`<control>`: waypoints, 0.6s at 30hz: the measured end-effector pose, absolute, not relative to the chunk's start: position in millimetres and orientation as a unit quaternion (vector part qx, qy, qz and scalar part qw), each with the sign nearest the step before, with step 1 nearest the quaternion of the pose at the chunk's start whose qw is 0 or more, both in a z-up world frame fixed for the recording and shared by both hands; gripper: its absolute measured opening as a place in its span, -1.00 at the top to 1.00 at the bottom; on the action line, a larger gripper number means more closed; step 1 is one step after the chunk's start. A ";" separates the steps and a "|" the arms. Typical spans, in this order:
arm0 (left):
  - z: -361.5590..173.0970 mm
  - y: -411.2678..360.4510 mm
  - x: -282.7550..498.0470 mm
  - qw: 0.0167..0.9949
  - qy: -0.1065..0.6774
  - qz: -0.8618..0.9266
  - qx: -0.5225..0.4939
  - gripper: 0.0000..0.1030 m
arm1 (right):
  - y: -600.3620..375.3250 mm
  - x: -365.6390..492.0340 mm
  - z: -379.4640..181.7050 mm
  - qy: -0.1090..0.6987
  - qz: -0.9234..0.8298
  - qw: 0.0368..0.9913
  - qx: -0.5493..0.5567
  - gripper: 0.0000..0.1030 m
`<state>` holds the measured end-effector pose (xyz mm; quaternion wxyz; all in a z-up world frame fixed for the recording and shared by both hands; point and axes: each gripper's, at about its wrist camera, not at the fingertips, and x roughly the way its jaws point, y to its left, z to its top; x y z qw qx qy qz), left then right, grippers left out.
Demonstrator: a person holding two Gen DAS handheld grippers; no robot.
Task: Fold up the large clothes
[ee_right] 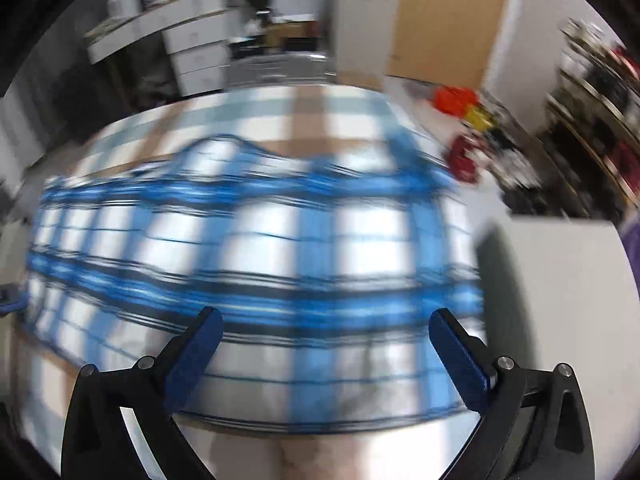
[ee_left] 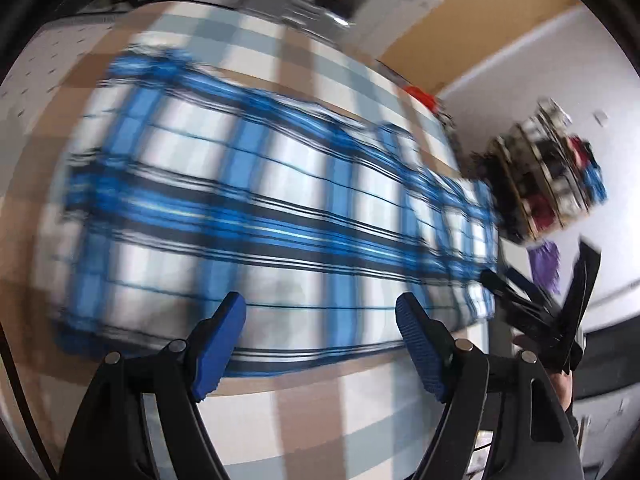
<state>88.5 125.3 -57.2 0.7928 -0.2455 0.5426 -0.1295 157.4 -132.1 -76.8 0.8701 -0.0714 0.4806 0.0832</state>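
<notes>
On the checked tabletop (ee_left: 304, 412): blue plaid garment (ee_left: 256, 208) lies flat as a long band, seemingly part-folded | my left tool (ee_left: 320, 340) wide, empty | my right tool (ee_right: 326, 354) wide, empty | crosswise folds remain, I judge.

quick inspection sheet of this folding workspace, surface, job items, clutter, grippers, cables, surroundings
surface: table under a checked tablecloth in tan, white and grey-blue; both views blurred.
job's things: blue and white plaid garment spread flat on the cloth, in neither gripper.
clutter: nothing seen on the table besides the garment.
grippers: left gripper open above the garment's near edge; right gripper open, nothing between its pads.
cables: nothing seen.
surroundings: white drawer units, a brown board against the wall, a crowded shelf rack, red items on the floor.
</notes>
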 end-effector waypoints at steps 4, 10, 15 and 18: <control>-92.6 126.1 85.1 0.770 0.578 -0.108 -0.248 -0.42 | -59.2 157.5 -95.8 0.494 0.137 0.851 -0.113 -1.00; -99.4 156.4 66.1 0.789 0.547 -0.094 -0.266 -0.42 | -34.5 152.2 -143.3 0.510 0.123 0.833 -0.172 -1.00; -107.4 170.2 79.1 0.776 0.542 -0.096 -0.308 -0.42 | -42.5 181.4 -115.4 0.534 0.128 0.821 -0.156 -1.00; -106.8 177.0 76.9 0.779 0.530 -0.097 -0.320 -0.42 | -48.1 210.4 -96.4 0.523 0.122 0.840 -0.083 -1.00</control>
